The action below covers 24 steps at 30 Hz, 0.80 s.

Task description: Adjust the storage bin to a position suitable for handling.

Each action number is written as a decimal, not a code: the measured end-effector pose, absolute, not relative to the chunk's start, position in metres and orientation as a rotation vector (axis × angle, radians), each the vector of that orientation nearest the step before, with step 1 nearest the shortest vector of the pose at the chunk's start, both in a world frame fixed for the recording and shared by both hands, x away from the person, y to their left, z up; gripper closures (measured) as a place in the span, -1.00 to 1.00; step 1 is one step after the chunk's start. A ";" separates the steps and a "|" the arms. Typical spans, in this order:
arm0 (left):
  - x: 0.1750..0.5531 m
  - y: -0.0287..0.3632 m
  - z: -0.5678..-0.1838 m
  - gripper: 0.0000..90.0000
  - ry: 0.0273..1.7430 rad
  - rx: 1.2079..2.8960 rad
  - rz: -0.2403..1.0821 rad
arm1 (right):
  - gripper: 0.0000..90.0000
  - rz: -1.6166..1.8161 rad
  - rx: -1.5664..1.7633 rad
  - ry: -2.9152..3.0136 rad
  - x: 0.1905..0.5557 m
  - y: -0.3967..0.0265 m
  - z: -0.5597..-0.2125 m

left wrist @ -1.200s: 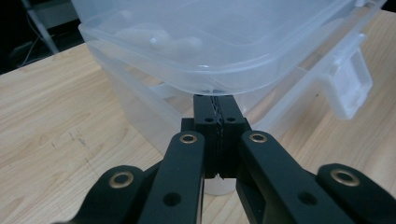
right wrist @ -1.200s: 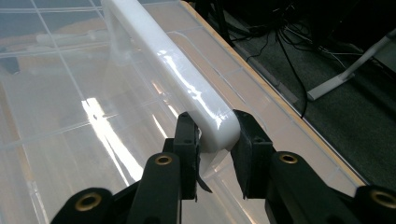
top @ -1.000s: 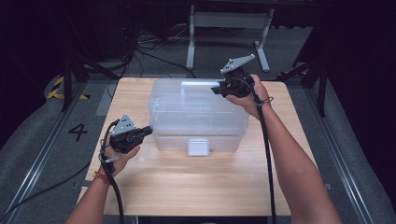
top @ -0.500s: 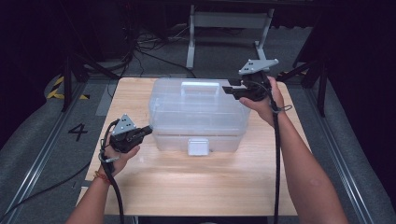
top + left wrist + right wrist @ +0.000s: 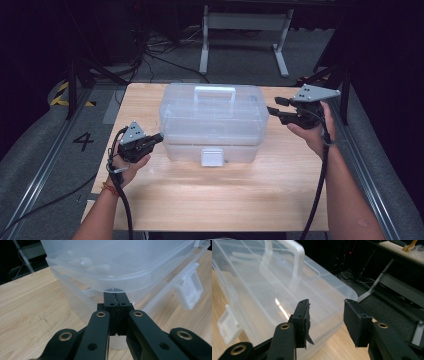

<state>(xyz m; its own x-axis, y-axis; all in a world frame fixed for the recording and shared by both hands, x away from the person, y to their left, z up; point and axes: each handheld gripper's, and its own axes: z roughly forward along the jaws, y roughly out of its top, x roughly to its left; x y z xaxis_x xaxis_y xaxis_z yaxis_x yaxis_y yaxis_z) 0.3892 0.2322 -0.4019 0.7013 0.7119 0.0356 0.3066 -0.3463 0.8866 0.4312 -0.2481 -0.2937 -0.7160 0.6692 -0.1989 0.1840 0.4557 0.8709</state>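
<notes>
Box [image 5: 212, 122]: left gripper [image 5: 156, 138] fingers pressed together beneath its lid rim. Right gripper [image 5: 276, 109] fingers, spread and just opening, hold nothing; best centred on the near end before closing.

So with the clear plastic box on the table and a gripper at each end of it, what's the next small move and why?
Probably bring the right gripper in onto the right end of the clear plastic box. Its jaws have just been opening, with nothing between them, and they stand just off that end, apart from it. The left gripper is shut, its tips right at the lid's rim at the left end, so the right end looks unattended.
</notes>
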 end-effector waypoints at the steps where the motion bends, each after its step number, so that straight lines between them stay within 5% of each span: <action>1: 0.389 0.232 -0.402 1.00 0.787 1.936 0.524 | 0.27 1.216 0.715 2.191 0.429 -0.252 -0.298; 24: 0.391 0.232 -0.394 1.00 0.767 1.919 0.532 | 0.11 1.167 0.684 2.280 0.406 -0.257 -0.366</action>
